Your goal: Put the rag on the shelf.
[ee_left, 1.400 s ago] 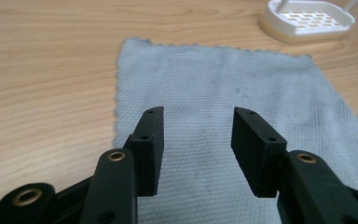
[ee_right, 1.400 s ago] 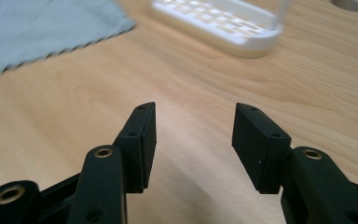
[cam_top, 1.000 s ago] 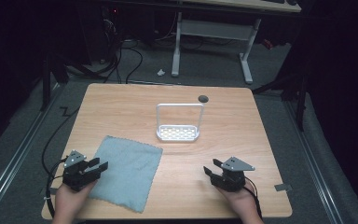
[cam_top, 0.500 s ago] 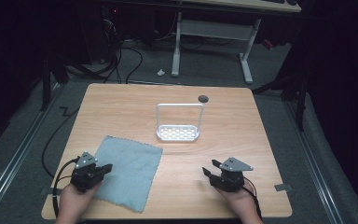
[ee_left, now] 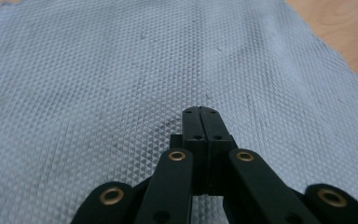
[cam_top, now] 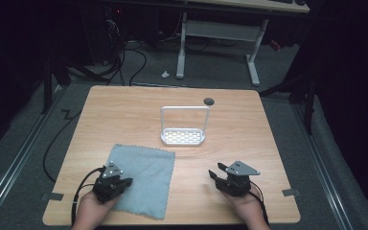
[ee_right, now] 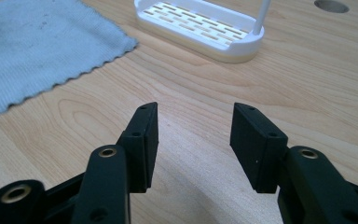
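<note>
2 grippers wait at the table's (cam_top: 124,115) near edge: the left gripper (cam_top: 120,183), jaws together, sits over the cloth's (cam_top: 146,179) near-left part; the right gripper (cam_top: 216,176), jaws apart, stands well right of it over bare wood.

- On the table (cam_top: 124,115) we see a cloth (cam_top: 143,177) lying flat at the near left.
- The rack (cam_top: 183,136) stands behind the cloth and a little to its right — near the table's middle, apart from the cloth.
- A hole (cam_top: 209,101) sits in the tabletop just behind the rack.
- The left gripper (cam_top: 124,182) is over the cloth's near left part; the right gripper (cam_top: 212,176) is over bare wood at the near right — well apart from the cloth.
</note>
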Motion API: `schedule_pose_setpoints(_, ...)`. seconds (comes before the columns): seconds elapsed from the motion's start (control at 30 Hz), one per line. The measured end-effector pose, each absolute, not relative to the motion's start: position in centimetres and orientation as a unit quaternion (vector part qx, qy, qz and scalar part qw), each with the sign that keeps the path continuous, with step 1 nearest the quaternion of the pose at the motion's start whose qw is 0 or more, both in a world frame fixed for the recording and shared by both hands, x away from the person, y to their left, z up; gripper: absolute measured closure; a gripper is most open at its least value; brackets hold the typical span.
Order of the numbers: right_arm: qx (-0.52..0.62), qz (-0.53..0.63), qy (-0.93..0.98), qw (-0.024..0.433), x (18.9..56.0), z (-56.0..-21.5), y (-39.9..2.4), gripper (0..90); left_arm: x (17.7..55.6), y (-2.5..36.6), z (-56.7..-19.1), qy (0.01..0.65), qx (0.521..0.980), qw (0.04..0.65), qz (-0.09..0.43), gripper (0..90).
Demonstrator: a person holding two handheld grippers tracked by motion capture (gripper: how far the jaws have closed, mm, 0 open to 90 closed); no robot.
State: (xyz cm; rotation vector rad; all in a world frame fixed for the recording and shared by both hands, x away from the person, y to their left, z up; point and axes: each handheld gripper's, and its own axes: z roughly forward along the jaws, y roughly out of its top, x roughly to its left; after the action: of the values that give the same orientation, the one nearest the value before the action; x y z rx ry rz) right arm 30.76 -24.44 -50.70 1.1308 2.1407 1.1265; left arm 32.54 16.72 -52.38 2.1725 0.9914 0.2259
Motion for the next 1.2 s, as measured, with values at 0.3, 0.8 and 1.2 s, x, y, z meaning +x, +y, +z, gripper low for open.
schedule_pose_setpoints(0.3, 0.393, 0.408, 0.797, 0.209, 30.7, -50.6, -23.4, 68.2, 31.3, 13.0, -51.7, 0.335, 0.861, 0.375, 0.082, 86.1)
schedule_pose_setpoints(0.8, 0.296, 0.394, 0.857, 0.148, 31.6, -51.0, -16.3, 90.0, 31.1, 19.6, -52.2, 0.417, 0.834, 0.343, 0.117, 89.8)
schedule_pose_setpoints(1.2, 0.274, 0.351, 0.886, 0.125, 32.3, -52.5, -13.6, 90.0, 31.1, 19.7, -52.4, 0.423, 0.826, 0.358, 0.102, 89.8)
